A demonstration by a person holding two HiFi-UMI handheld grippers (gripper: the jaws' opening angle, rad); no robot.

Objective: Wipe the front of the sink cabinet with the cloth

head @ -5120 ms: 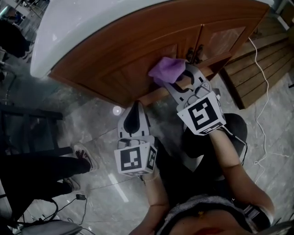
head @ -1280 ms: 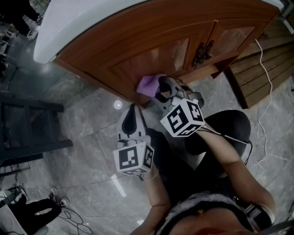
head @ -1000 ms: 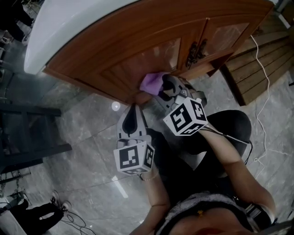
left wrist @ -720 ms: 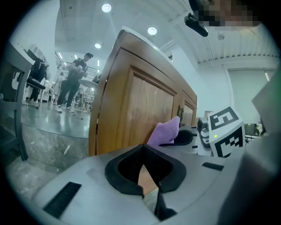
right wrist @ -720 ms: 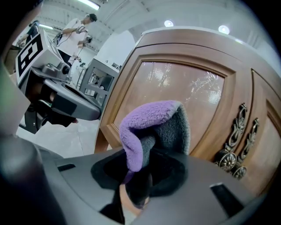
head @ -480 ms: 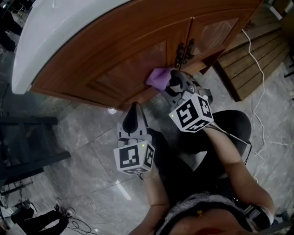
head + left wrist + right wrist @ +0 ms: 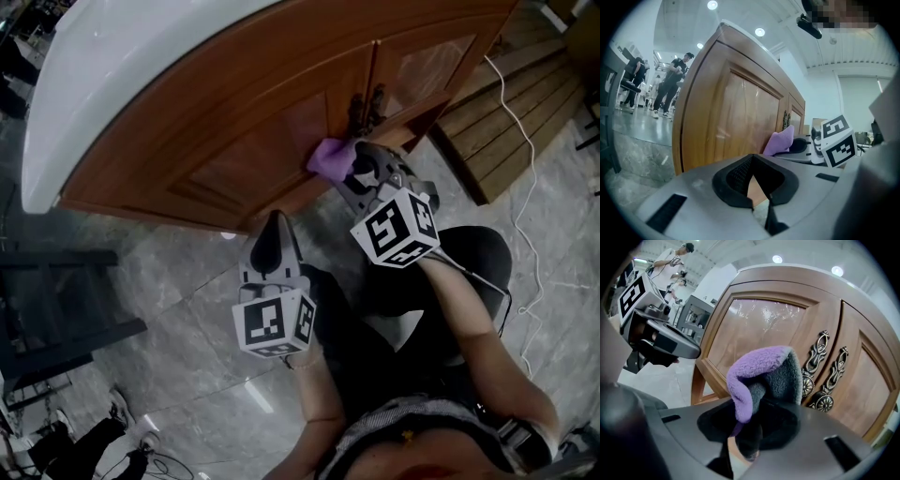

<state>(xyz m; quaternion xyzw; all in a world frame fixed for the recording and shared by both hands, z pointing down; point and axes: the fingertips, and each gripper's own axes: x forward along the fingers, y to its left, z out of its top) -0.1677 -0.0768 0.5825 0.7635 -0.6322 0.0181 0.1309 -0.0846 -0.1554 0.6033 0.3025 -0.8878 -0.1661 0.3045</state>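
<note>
The wooden sink cabinet (image 7: 234,122) has two panelled doors with ornate metal handles (image 7: 366,101) under a white sink top (image 7: 122,66). My right gripper (image 7: 349,167) is shut on a purple-and-grey cloth (image 7: 328,156), which presses on the left door's lower right corner, just below the handles. In the right gripper view the cloth (image 7: 764,376) bulges out of the jaws, beside the handles (image 7: 824,376). My left gripper (image 7: 272,239) hangs shut and holds nothing, lower left of the cloth, off the cabinet. The left gripper view shows the cabinet's side (image 7: 736,126) and the cloth (image 7: 780,140).
Grey marble floor (image 7: 141,281) lies around the cabinet. Wooden slats (image 7: 506,103) and a white cable (image 7: 530,216) lie to the right. A dark frame (image 7: 56,309) stands at the left. A person's feet (image 7: 103,441) show at the lower left. People stand far off (image 7: 670,84).
My right gripper has slid the cloth rightward and up along the lower part of the left door, from its lower middle toward the handles. The left gripper has stayed put.
</note>
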